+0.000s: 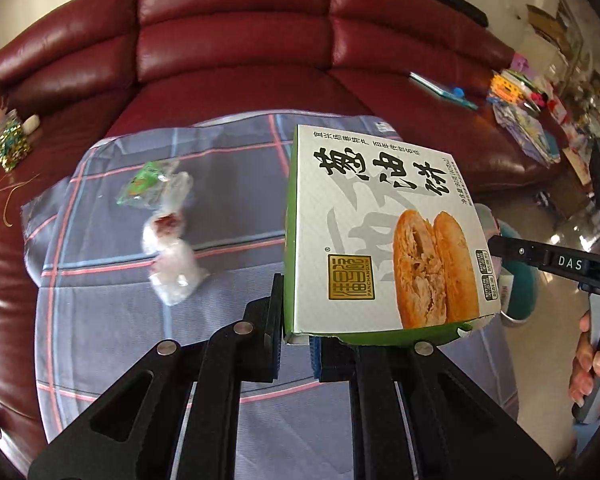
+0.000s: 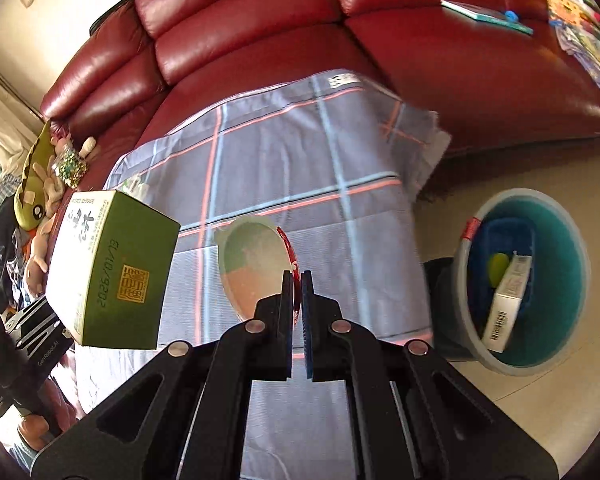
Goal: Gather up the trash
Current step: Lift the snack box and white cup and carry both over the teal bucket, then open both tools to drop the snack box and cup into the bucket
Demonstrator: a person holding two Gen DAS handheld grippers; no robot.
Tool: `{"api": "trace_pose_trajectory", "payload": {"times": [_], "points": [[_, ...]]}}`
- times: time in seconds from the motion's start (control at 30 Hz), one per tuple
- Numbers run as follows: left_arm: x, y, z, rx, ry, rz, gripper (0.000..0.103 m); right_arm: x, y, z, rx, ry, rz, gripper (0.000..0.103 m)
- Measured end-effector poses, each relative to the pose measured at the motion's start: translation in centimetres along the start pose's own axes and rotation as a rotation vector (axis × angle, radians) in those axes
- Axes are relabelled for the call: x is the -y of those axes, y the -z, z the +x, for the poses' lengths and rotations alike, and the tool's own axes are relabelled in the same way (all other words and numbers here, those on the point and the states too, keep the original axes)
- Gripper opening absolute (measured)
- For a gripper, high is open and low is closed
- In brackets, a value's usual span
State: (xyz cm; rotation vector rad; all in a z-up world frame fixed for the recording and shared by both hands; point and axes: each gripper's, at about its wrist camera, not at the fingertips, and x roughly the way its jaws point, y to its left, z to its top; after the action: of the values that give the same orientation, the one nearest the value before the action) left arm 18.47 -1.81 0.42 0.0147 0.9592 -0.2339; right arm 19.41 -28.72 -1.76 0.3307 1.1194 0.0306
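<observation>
Your left gripper (image 1: pixel 294 344) is clamped on the bottom edge of the pastry box (image 1: pixel 380 232), held upright above the plaid cloth (image 1: pixel 228 184), its printed face toward the camera; the gold seal reads PANCHANGXIN, and its green side shows 2026/01/13. Your right gripper (image 2: pixel 297 320) is closed on the red rim of a round plastic lid (image 2: pixel 256 264), also above the cloth. Two crumpled wrappers (image 1: pixel 168 224) lie on the cloth left of the box. The teal bin (image 2: pixel 536 276) stands on the floor beside the cloth's right edge.

The snack box (image 1: pixel 380 236) hides most of the right gripper (image 1: pixel 496 246) in the left wrist view. The crumpled wrappers (image 1: pixel 168 236) on the cloth are blurred. The bin (image 2: pixel 520 280) contents are partly unreadable.
</observation>
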Motion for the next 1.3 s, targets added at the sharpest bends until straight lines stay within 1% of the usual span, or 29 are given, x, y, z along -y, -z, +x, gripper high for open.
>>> {"api": "trace_pose_trajectory", "payload": {"times": [0.1, 0.33, 0.57, 0.67, 0.83, 1.07, 1.1, 1.13, 1.17, 1.2, 1.23, 1.3], "points": [[5.0, -0.8, 1.6, -0.024, 0.055, 0.079, 0.011, 4.8, 0.5, -1.8, 0.026, 0.034, 0.061, 0.004], [15.0, -1.0, 5.3, -0.075, 0.134, 0.238, 0.011, 15.3, 2.0, -4.9, 0.061, 0.109, 0.205, 0.004], [24.0, -0.3, 9.4, -0.137, 0.193, 0.396, 0.011, 23.0, 3.5, -6.4, 0.073, 0.163, 0.318, 0.004], [26.4, -0.6, 11.7, -0.174, 0.213, 0.419, 0.011, 25.0, 3.8, -6.6, 0.072, 0.178, 0.343, 0.004], [29.5, -1.2, 15.1, -0.21, 0.219, 0.456, 0.012, 27.1, 3.6, -6.1, 0.071, 0.185, 0.373, 0.004], [33.2, -1.4, 19.4, -0.26, 0.232, 0.491, 0.014, 28.8, 3.1, -6.2, 0.073, 0.21, 0.394, 0.004], [33.6, -1.5, 20.0, -0.268, 0.236, 0.495, 0.016, 29.0, 3.0, -6.1, 0.074, 0.215, 0.396, 0.004], [34.0, -1.5, 20.5, -0.271, 0.236, 0.498, 0.021, 29.2, 2.9, -6.1, 0.075, 0.219, 0.399, 0.004], [34.4, -1.5, 20.8, -0.275, 0.245, 0.501, 0.025, 29.3, 2.9, -6.1, 0.074, 0.223, 0.4, 0.004], [34.7, -1.5, 21.1, -0.275, 0.249, 0.507, 0.036, 29.4, 2.8, -6.1, 0.072, 0.226, 0.401, 0.004], [34.9, -1.5, 21.2, -0.267, 0.242, 0.513, 0.054, 29.5, 2.8, -5.9, 0.067, 0.23, 0.401, 0.004], [34.9, -1.5, 21.0, -0.232, 0.221, 0.515, 0.064, 29.6, 2.7, -5.4, 0.056, 0.234, 0.402, 0.004]]}}
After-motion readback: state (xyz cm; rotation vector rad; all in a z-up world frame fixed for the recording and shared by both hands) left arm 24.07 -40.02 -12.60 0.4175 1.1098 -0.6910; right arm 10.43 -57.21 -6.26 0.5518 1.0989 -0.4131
